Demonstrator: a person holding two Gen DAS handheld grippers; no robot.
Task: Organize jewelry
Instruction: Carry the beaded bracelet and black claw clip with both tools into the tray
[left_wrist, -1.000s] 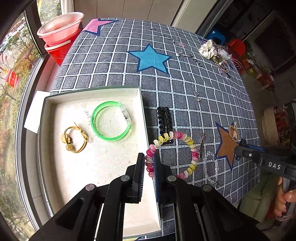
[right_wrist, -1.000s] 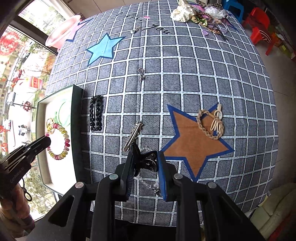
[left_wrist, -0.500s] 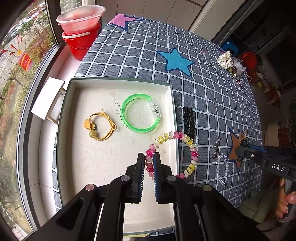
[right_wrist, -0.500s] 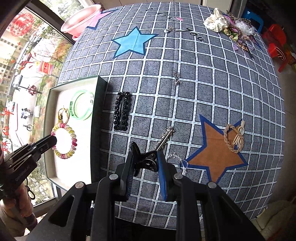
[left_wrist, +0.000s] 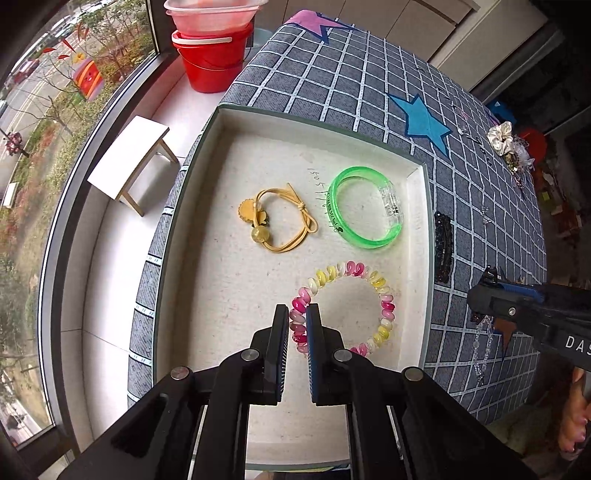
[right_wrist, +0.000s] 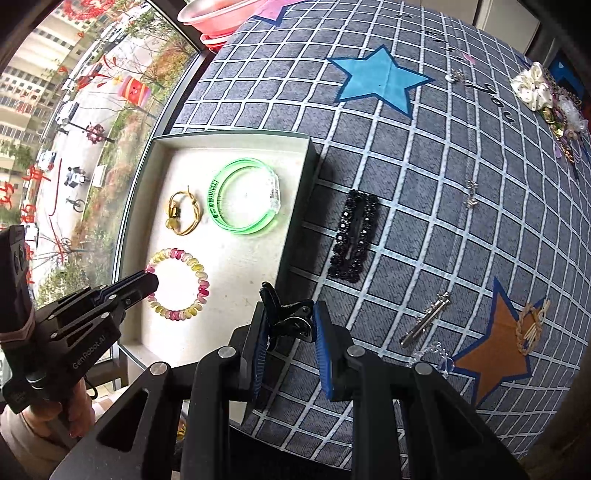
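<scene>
Beads pinched! Left gripper (left_wrist: 297, 325) is nearly shut on the pink-and-yellow bead bracelet (left_wrist: 345, 306), down inside the white tray (left_wrist: 207, 258) near the green bangle (left_wrist: 364, 208). Right gripper (right_wrist: 290, 325) clamps a black hair clip (right_wrist: 286, 314) above the checked tablecloth (right_wrist: 424, 155), beside the tray.

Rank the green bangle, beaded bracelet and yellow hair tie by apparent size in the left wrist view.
1. Beaded bracelet, though it lies nearest the camera.
2. Green bangle, slightly smaller.
3. Yellow hair tie, close to the bangle, so this order is unsure.
</scene>
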